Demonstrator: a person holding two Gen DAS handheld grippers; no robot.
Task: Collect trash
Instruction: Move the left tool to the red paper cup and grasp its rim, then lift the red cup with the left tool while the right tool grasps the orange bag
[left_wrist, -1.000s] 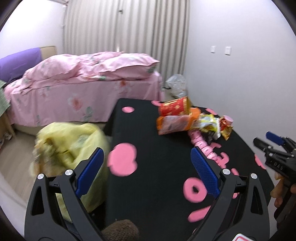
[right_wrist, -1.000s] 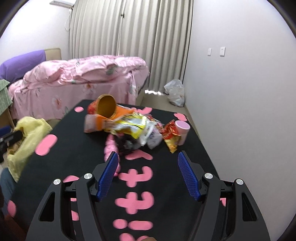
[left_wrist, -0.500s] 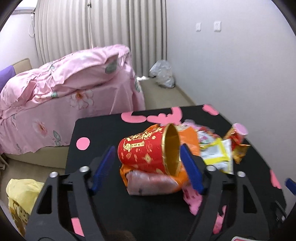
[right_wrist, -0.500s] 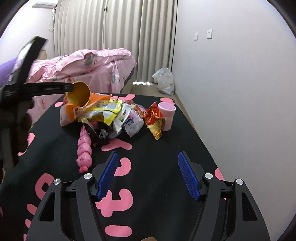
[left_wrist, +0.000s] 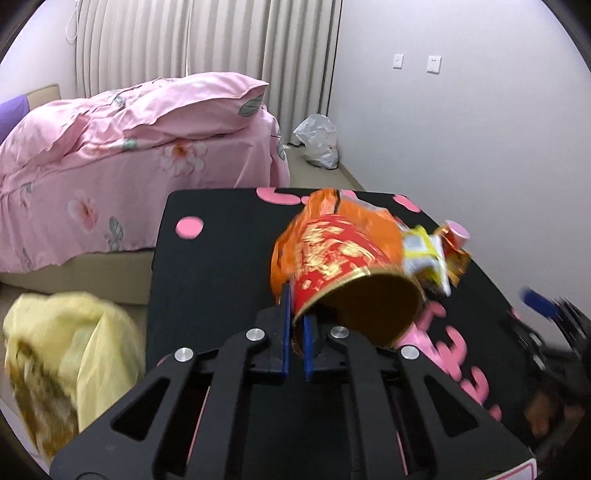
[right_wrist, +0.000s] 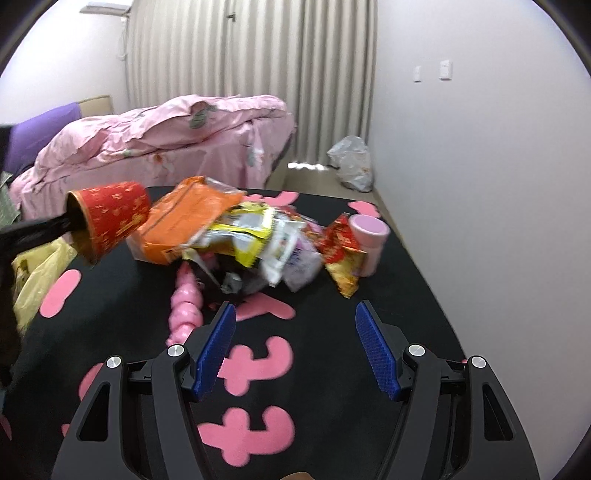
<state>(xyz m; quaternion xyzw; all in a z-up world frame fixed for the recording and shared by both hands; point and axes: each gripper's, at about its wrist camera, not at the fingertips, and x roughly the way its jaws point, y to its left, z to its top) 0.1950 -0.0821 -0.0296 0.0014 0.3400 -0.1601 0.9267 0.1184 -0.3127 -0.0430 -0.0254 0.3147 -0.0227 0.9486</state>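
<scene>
Left gripper (left_wrist: 294, 328) is pinched on the rim of the red cup (left_wrist: 343, 258), cup lifted off the table (left_wrist: 221, 266) beside the wrapper pile (right_wrist: 240, 236). Right gripper (right_wrist: 295, 347) is wide open, holding nothing, low over the table near the pile. Risk: a thin rim pinch could let the cup swing or slip before reaching the yellow bag (left_wrist: 66, 354) off the table's left edge.
</scene>
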